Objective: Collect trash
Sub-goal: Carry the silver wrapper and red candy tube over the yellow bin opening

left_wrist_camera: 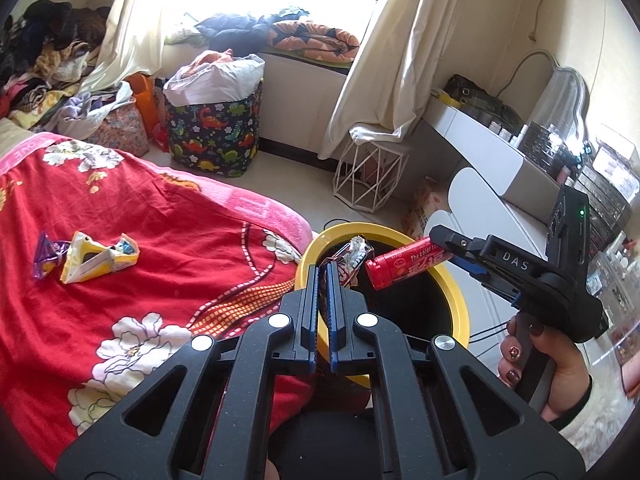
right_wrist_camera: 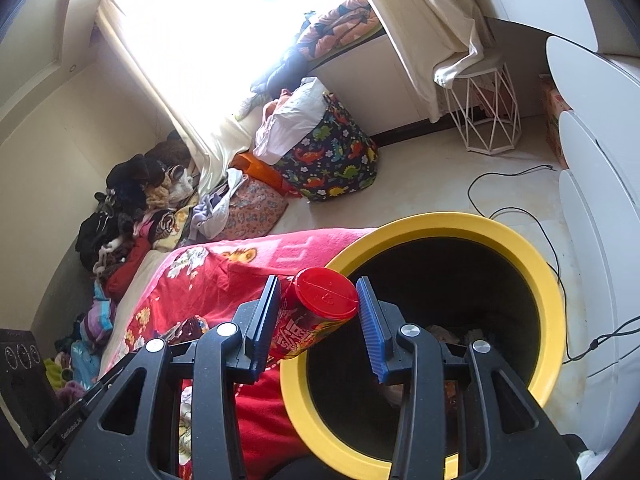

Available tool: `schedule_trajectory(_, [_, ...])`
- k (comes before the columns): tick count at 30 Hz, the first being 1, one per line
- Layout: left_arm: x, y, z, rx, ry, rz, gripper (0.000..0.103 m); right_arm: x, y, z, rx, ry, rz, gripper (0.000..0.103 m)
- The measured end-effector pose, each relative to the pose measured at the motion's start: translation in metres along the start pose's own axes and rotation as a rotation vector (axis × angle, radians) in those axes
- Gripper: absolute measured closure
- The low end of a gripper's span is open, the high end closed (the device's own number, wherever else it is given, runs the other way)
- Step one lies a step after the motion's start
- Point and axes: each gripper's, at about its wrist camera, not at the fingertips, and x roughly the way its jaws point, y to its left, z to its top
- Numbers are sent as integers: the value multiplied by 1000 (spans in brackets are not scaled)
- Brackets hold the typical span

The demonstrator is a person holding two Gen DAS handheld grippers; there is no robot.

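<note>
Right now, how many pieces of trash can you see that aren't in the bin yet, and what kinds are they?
Red tube, held over the yellow bin by the right gripper: 1
Wrapper in the left gripper: 1
Yellow wrapper on the bed: 1
Purple wrapper on the bed: 1
Total: 4

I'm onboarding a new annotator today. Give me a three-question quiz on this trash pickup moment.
1. True or false: the red can sits between the right gripper fingers.
2. What does the left gripper hold over the yellow bin?
A. a sock
B. a crumpled wrapper
C. nothing
3. Fill in: the yellow wrapper lies on the red ____.

Key: 1 true; 2 B; 3 blanket.
</note>
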Motion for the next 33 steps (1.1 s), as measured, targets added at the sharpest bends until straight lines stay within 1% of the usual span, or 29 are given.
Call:
schedule_trajectory(19, [21, -33, -3, 58, 32, -42, 102, -17, -33, 4, -4, -67, -110, 66])
schedule_trajectory(33, [37, -53, -7, 104, 71, -71, 102, -30, -59, 10, 33, -116, -179, 66])
